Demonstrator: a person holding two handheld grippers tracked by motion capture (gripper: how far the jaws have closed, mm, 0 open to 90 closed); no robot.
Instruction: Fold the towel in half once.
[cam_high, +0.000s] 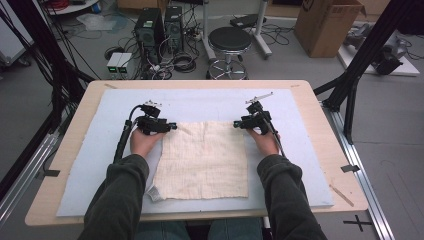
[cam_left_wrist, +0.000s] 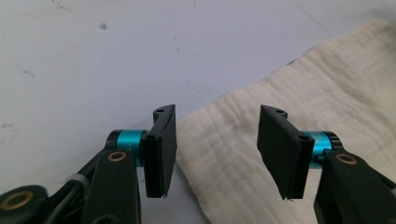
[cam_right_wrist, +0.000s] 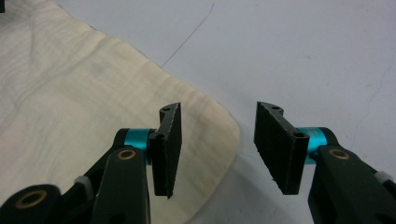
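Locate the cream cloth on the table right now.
In the high view the cream cloth lies flat mid-table on the pale blue mat, its far corners by the left gripper and right gripper.

Beyond my desk (cam_high: 320, 150) with its pale blue mat (cam_high: 210, 102) stands a black round stool (cam_high: 229, 39). Two computer towers (cam_high: 159, 27) sit left of it among tangled cables (cam_high: 175, 62), and an open cardboard box (cam_high: 325, 25) rests on the floor at far right.

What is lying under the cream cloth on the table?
The cream cloth lies flat on a pale blue-grey mat, which covers the wooden table. The mat under the cloth's middle is covered, so anything there cannot be seen.
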